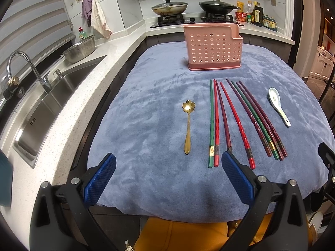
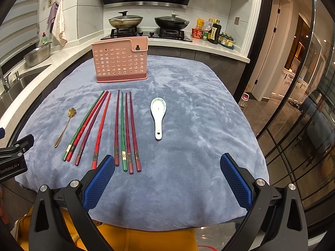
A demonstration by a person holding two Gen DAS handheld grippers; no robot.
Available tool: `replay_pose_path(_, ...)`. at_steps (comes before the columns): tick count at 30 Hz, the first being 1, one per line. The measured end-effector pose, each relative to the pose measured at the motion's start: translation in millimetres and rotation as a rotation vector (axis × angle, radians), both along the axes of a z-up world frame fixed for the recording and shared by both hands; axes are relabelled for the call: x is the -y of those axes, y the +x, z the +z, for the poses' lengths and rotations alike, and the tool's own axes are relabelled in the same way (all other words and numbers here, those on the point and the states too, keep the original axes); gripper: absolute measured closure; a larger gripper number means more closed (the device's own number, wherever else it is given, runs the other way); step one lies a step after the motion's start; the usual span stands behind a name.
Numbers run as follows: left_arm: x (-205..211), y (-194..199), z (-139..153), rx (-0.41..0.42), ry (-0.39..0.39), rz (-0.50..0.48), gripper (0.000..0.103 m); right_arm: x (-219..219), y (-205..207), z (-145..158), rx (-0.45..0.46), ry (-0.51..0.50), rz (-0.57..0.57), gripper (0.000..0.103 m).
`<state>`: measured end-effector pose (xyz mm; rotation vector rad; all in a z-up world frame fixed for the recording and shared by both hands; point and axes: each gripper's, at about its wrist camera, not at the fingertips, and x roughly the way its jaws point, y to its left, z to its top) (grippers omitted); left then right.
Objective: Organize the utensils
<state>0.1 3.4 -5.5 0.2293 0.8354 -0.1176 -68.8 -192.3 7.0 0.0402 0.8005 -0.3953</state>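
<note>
A pink perforated utensil holder (image 1: 213, 47) (image 2: 121, 59) stands at the far side of a blue-grey cloth (image 1: 159, 96) (image 2: 194, 113). Several red, green and maroon chopsticks (image 1: 234, 117) (image 2: 123, 129) lie side by side in the middle. A gold flower-shaped spoon (image 1: 188, 123) (image 2: 65, 125) lies left of them. A white ceramic spoon (image 1: 278, 105) (image 2: 158, 115) lies right of them. My left gripper (image 1: 168, 179) is open and empty near the cloth's front edge, short of the gold spoon. My right gripper (image 2: 167, 179) is open and empty, short of the white spoon.
A steel sink (image 1: 56, 96) with a faucet (image 1: 27, 69) and a colander (image 1: 80, 51) runs along the left counter. A stove with two lidded pans (image 1: 169, 7) (image 2: 125, 19) and bottles (image 2: 211, 31) stand behind the cloth. A glass door (image 2: 293, 104) is on the right.
</note>
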Motion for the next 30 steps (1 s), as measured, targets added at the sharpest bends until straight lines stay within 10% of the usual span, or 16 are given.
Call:
replay_pose_path(20,-10,72,-64,-0.185,-0.085,0.023,0.007,46,63,-42,-0.023,0.146,-0.024,0.008)
replay_pose_path(30,-11,100,-87,-0.253,-0.122,0.042,0.007,70,116,-67,-0.030,0.221,-0.030,0.033)
